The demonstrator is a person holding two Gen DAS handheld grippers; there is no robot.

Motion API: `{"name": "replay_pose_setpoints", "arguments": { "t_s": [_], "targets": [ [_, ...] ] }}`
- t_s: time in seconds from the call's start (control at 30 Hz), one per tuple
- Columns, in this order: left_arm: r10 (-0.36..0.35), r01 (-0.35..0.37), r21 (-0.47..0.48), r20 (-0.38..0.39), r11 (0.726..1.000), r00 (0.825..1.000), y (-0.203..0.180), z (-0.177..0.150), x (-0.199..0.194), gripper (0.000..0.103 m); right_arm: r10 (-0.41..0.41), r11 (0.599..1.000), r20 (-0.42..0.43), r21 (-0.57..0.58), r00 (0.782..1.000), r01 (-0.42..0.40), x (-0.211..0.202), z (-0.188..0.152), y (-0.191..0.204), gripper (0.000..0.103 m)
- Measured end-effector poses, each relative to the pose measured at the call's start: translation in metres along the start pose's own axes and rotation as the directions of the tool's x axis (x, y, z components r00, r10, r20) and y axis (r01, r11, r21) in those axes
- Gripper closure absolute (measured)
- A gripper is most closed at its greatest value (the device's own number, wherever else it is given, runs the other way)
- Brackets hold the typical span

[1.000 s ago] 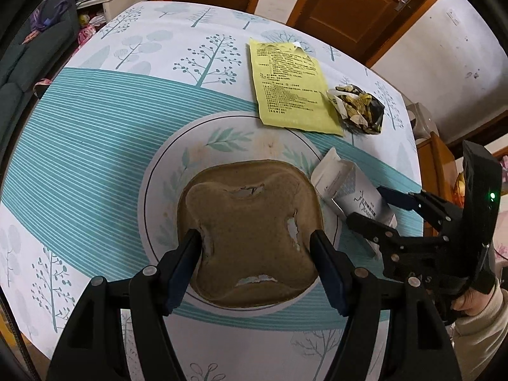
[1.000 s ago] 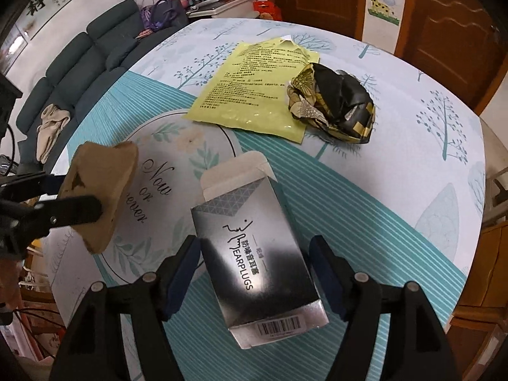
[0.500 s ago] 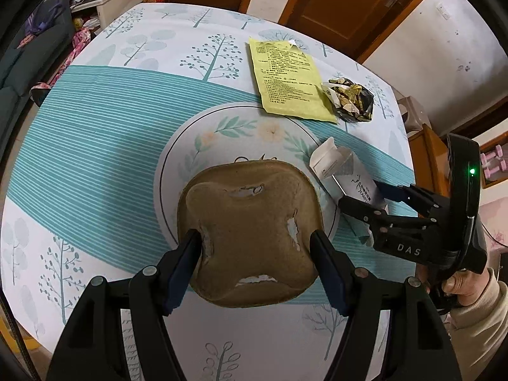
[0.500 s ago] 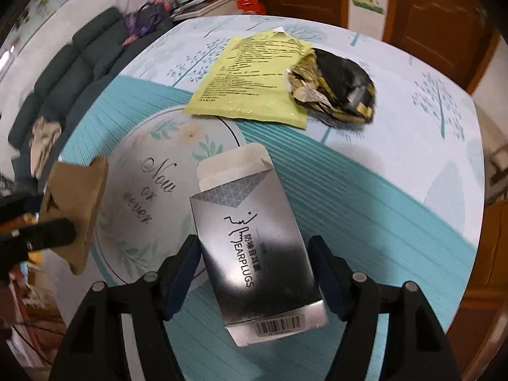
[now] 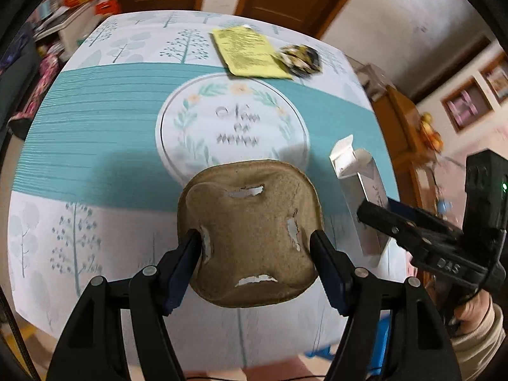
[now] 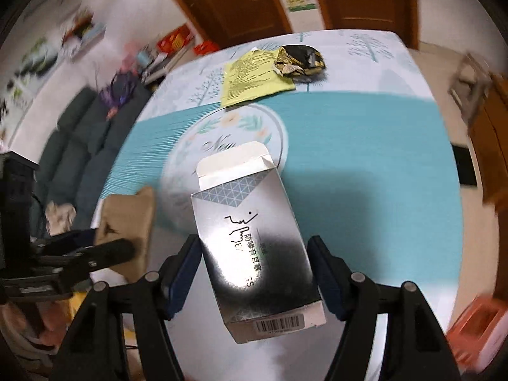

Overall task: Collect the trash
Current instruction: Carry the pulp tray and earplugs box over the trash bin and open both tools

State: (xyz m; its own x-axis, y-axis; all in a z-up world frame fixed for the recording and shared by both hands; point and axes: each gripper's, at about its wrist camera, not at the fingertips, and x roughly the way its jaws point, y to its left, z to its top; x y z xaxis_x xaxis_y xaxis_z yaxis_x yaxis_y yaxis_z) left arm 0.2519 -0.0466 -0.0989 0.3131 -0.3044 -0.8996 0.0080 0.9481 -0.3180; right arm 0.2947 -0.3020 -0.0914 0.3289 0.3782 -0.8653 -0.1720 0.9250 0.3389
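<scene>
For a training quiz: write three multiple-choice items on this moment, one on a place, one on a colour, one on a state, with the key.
1. Where does the crumpled wrapper lie?
A. at the far end of the table, by the yellow sheet
B. inside the silver box
C. on the floor

2. What colour is the pulp tray in the left tongs?
A. blue
B. brown
C. white

3. What state is the silver box in the right tongs in?
A. sealed
B. crushed flat
C. end flap open

Key: 1 A, it touches the sheet's far corner on the cloth; 2 B, the tray is brown with small torn spots; 3 C, the white flap stands up at the far end.
</scene>
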Motion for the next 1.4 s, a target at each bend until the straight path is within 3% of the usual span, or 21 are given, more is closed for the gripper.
{"name": "replay_pose_setpoints", "arguments": {
  "t_s": [0.17,0.37,0.63,0.87,1.0,1.2,1.4],
  "targets": [
    [-0.048,0.05,0.101,-0.02,0.994,0.999,0.007,-0.04,-0.029,0.034,0.017,0.987,0.09,0.158,0.996,-0.031,-0.035,-0.081,0.037,0.035],
    [-0.088,0.1,0.257,-0.06,0.961,0.994,0.01,-0.098,-0.054,0.034,-0.017,0.942,0.149,0.333,0.989,-0.034,-0.051,-0.176,0.072,0.035],
    [-0.095,0.147,0.363,-0.158,0.92,0.983,0.003,-0.171,-0.049,0.034,-0.019,0.879,0.084,0.476,0.996,-0.023,-0.034,-0.268,0.091,0.034],
    [-0.023,0.129,0.401,-0.257,0.907,0.966,-0.002,-0.225,0.002,0.034,-0.038,0.822,0.016,0.569,0.999,0.022,-0.003,-0.321,0.063,0.034],
    [0.016,0.112,0.409,-0.296,0.905,0.955,0.002,-0.256,0.047,0.034,-0.045,0.809,-0.024,0.586,0.999,0.05,0.028,-0.342,0.04,0.034],
    [0.061,0.076,0.407,-0.313,0.91,0.948,0.017,-0.288,0.116,0.034,-0.052,0.796,-0.069,0.6,0.996,0.083,0.079,-0.375,0.008,0.034],
    [0.107,0.035,0.418,-0.311,0.908,0.944,0.035,-0.299,0.168,0.033,-0.064,0.774,-0.101,0.623,0.993,0.113,0.124,-0.399,-0.022,0.034]
  ]
}}
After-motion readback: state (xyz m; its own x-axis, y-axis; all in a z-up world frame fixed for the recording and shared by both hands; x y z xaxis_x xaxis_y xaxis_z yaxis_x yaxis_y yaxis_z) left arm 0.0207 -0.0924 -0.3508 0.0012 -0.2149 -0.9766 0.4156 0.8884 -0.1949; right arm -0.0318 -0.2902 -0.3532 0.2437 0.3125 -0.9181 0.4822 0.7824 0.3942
